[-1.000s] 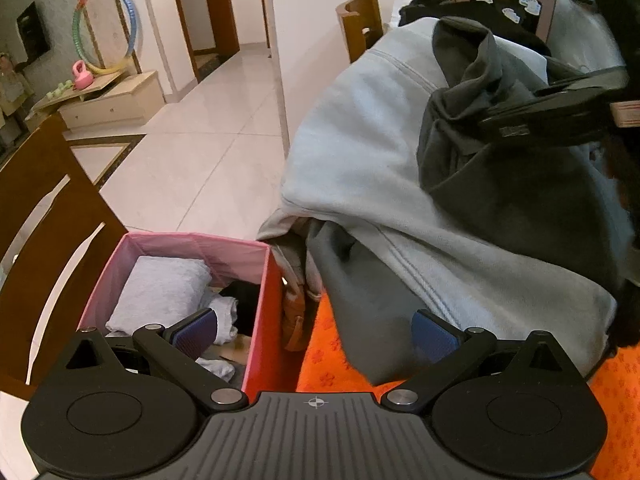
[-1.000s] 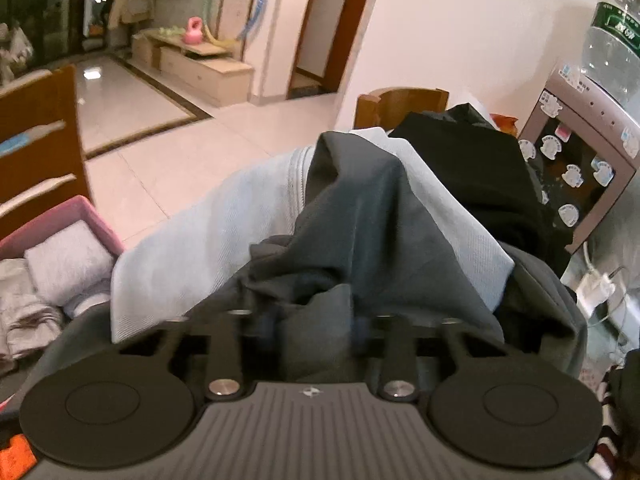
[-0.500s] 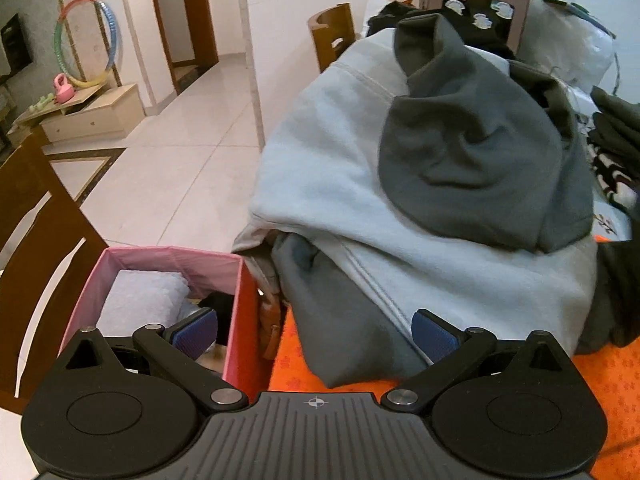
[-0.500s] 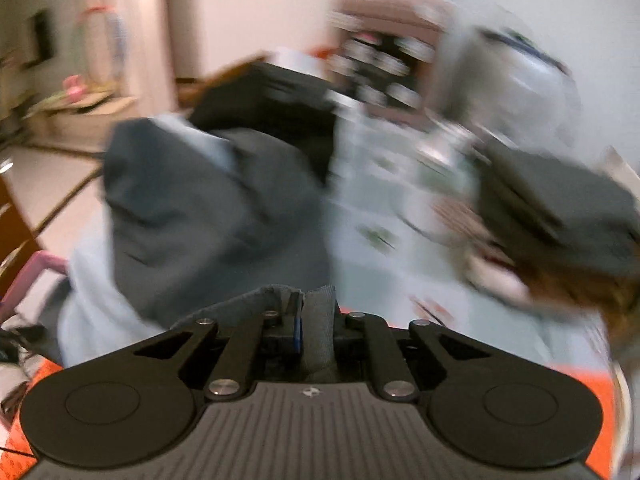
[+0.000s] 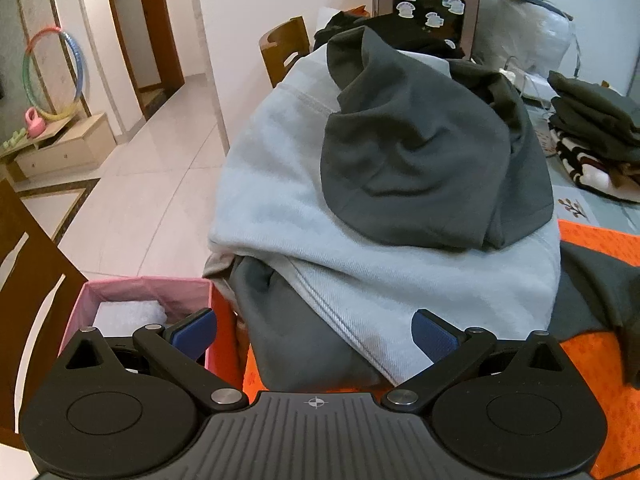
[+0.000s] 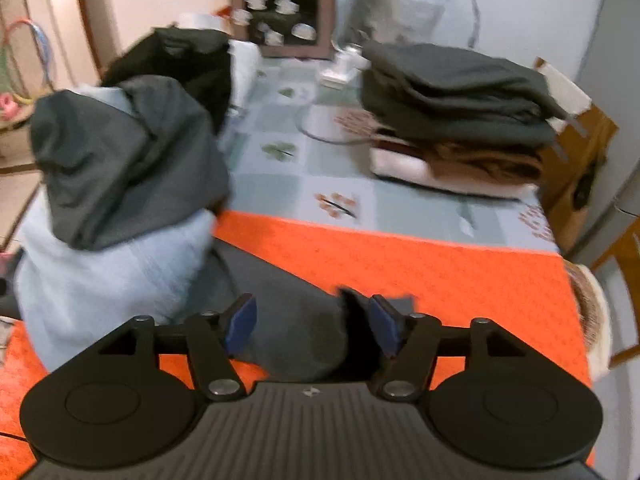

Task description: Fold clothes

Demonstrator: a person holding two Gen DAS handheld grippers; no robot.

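while the left gripper hangs spread before the clothes pile, right gripper fingers apart around a dark grey garment on the orange mat, folded stack beyond

A table with a leaf-print cloth carries an orange mat (nearest the cameras), a heap of unfolded clothes and a folded stack

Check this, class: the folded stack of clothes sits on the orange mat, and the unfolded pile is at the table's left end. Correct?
Not quite. The folded stack sits on the pale tablecloth beyond the orange mat, not on it; the right wrist view shows this. The unfolded pile is indeed at the left end.
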